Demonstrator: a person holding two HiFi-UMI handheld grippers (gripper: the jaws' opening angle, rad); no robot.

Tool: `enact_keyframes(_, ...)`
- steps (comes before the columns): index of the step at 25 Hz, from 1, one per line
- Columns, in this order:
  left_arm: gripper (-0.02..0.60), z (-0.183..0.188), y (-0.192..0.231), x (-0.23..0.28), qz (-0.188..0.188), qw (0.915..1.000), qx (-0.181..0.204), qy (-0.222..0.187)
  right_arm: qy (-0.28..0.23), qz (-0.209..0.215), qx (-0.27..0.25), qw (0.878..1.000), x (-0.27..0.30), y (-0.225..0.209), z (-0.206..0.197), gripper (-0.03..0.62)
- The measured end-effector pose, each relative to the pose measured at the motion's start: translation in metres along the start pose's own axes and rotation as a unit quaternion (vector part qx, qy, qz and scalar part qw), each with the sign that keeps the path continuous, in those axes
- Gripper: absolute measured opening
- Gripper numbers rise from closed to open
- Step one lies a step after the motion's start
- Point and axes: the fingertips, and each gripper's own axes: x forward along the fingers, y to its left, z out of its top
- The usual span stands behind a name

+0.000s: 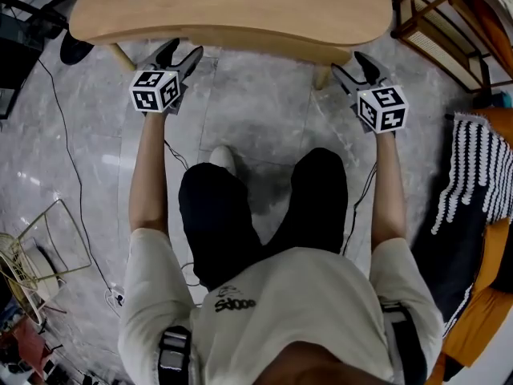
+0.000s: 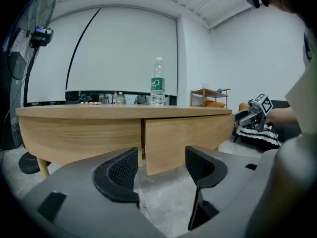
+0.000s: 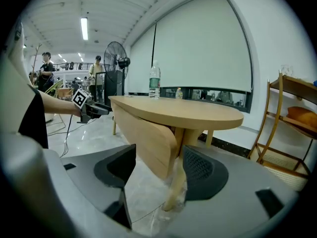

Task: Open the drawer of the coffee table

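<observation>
Your drawer (image 2: 183,140) is still shut, flush in the coffee table (image 1: 232,10) front, just ahead of both tools. Your left gripper (image 1: 184,51) and right gripper (image 1: 353,66) are spread wide and hold nothing. Gripping and pulling remain.

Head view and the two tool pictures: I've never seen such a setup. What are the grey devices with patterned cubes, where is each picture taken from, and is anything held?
No robot here: a person holds a two-jaw tool in each hand; the patterned cubes belong to them. The head view looks down from the person's head at the left tool, the right tool and the wooden coffee table. The other two pictures come from cameras riding on each tool, looking out between its jaws. A water bottle stands on the table. The drawer front under the top is not pulled out. Both tools stand open, empty, short of the table.
</observation>
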Motion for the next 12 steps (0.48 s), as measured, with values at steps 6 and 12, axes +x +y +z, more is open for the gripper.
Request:
enact_keyframes(6,0.307,0.002,0.011,0.029,-0.014,0.9999,0.003,0.001,0.020,0.003,0.005,1.000,0.028,-0.001,-0.012,0.258)
enact_keyframes(12,0.298,0.004,0.006,0.036,-0.044,0.9990,0.003,-0.002,0.017,-0.006,0.007,1.000,0.041,-0.003,-0.012,0.255)
